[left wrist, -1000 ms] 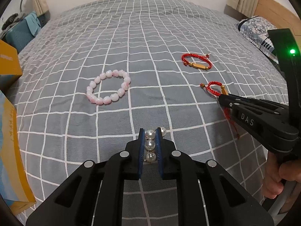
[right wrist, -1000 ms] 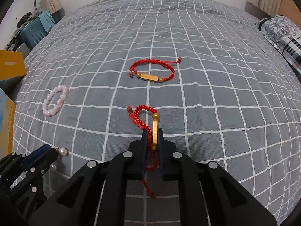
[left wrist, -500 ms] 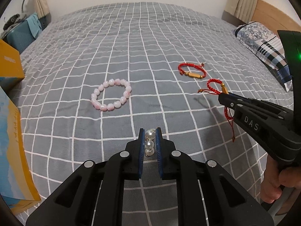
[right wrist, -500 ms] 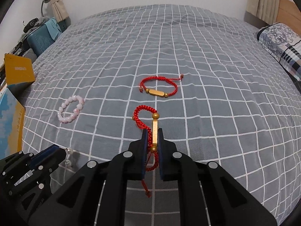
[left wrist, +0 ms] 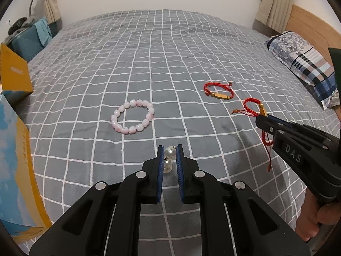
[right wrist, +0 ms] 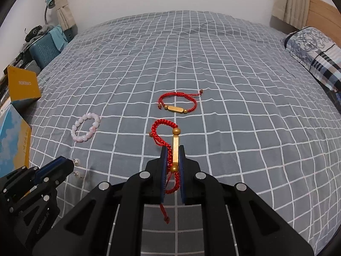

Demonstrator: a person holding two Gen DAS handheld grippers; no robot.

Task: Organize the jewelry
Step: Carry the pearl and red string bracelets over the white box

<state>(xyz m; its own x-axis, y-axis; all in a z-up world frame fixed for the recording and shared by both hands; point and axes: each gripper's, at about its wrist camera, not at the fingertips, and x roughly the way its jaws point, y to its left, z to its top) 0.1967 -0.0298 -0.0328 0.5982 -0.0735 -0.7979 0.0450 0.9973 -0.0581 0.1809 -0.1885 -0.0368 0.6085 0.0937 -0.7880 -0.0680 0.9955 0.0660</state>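
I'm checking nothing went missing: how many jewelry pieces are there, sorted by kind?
Red braided cord bracelets with a gold bar: 2, one lying on the grey checked bedspread, one held in the right gripper.
Pink bead bracelets: 1.
White pearl strands: 1, between the left gripper's fingers.
Total: 4

Even, soft indoor light, faint shadows, sharp centre, strong fisheye bending at edges

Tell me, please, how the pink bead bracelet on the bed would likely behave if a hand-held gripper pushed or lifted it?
The pink bracelet is separate round beads in a loop, so it would probably flex and sag rather than hold its ring shape. The beads look smooth, so they may slip from a light pinch. On the soft bedspread it would likely drag, not roll.
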